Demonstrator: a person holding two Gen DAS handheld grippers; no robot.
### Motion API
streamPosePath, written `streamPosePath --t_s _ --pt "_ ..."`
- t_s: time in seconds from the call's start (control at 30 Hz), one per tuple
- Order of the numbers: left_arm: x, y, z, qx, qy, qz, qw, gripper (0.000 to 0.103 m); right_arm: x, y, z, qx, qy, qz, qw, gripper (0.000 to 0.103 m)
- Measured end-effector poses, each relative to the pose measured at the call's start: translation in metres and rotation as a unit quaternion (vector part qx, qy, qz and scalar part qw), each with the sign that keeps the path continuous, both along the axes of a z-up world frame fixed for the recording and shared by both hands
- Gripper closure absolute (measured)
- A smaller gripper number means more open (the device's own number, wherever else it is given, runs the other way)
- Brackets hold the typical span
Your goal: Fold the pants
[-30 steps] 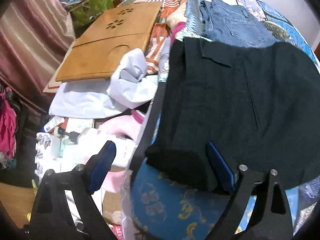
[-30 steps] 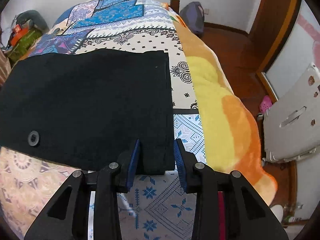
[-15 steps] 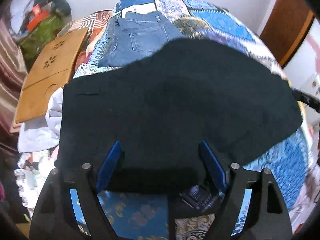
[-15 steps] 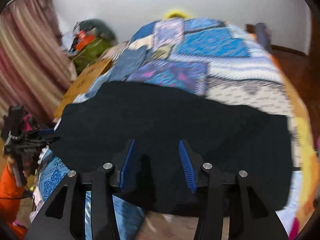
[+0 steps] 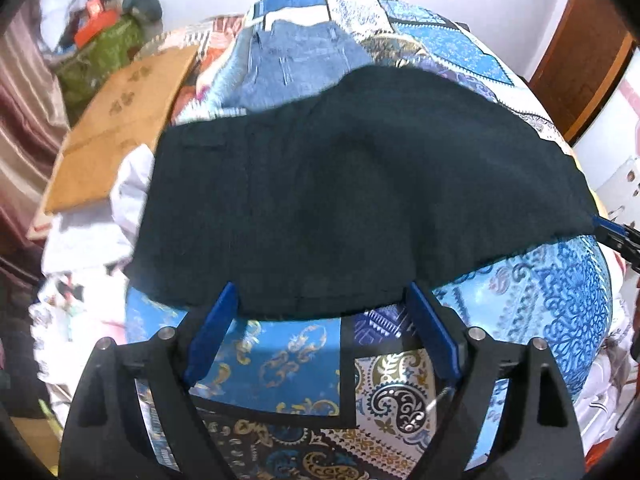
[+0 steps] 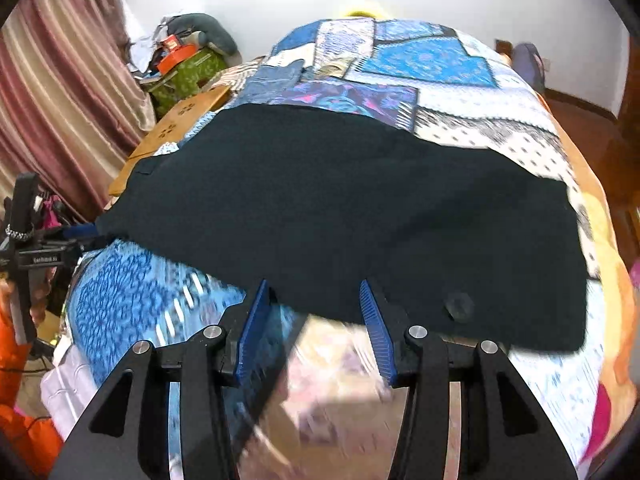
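My left claw [image 5: 320, 320] is opening with nothing gripped; the near hem of the black pants [image 5: 352, 200] lies just past its tips. My right claw [image 6: 314, 320] is released too, its pads bracketing that hem. The pants lie flat on the patterned bedspread [image 5: 304, 364], long axis running crosswise between my hands, each equally near its end.

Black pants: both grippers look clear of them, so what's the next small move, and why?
Probably bring both grippers down to the near edge of the black pants. The left gripper and right gripper hold nothing, and the pants lie flat across the quilt, so another fold likely starts there.
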State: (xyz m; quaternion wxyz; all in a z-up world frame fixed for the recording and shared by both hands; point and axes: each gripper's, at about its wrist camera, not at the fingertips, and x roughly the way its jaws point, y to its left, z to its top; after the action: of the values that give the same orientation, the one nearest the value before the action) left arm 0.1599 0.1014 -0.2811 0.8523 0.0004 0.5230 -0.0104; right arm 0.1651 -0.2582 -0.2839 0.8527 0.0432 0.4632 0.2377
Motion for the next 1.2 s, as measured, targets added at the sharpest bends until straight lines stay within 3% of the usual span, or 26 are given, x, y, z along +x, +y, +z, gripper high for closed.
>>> streamPosePath --t_s 0.23,0.37,0.57,0.7,0.87,1.2 --pt "0.028 -0.042 0.057 0.013 -0.066 -0.048 0.9966 0.016 -0.022 -0.073 0.011 0.022 -0.018 -0.121 0.992 0.052" --pt "0.056 -0.087 0.067 0.017 -0.078 -0.093 0.9924 0.016 -0.035 -0.116 0.008 0.036 -0.016 -0.192 0.981 0.051" --pt "0.094 -0.163 0.045 0.014 -0.052 -0.159 0.9859 0.016 -0.045 -0.144 -0.014 0.056 0.011 -0.240 0.969 0.050" --pt "0.112 -0.204 0.018 0.005 -0.014 -0.194 0.9809 0.017 -0.046 -0.151 -0.031 0.073 0.035 -0.250 0.965 0.050" --pt "0.118 -0.239 -0.010 0.010 0.036 -0.232 0.9720 0.029 -0.040 -0.156 -0.051 0.102 0.061 -0.259 0.958 0.050" --pt "0.138 -0.262 -0.022 0.026 0.028 -0.231 0.9723 0.027 -0.029 -0.165 -0.062 0.156 0.038 -0.279 0.947 0.044"
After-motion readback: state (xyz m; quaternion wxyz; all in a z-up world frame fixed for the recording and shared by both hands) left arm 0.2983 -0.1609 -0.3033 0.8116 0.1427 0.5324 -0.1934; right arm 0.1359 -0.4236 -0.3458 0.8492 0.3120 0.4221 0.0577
